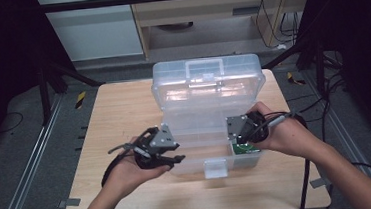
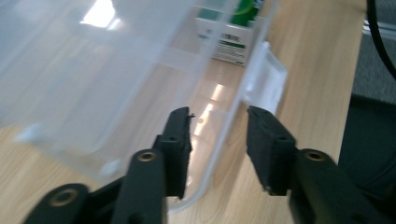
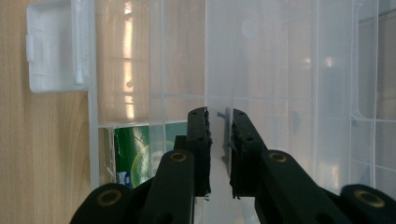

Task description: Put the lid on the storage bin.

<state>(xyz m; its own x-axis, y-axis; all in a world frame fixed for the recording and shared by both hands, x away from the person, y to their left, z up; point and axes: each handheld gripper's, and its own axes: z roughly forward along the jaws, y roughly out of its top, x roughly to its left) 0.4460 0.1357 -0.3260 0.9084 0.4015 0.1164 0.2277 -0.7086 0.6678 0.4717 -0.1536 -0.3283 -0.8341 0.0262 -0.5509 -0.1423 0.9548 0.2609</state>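
Box: clear plastic box [image 1: 198,133] on the table [image 1: 114,115], lid [image 1: 207,80] raised.
Inside: green packet [image 3: 133,158] in a front corner.
Left gripper [image 2: 219,135]: spread astride the box's front wall.
Right gripper [image 3: 219,123]: nearly closed, pinching a clear tray [image 3: 261,70].

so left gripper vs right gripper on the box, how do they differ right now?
The left gripper has its jaws spread wide, straddling the front wall of the clear box without clamping it; the right gripper has its jaws nearly closed on a thin clear inner tray wall. The left sits at the box's left front, the right over the right side near the green packet. Both are hand-held, with black jaws.
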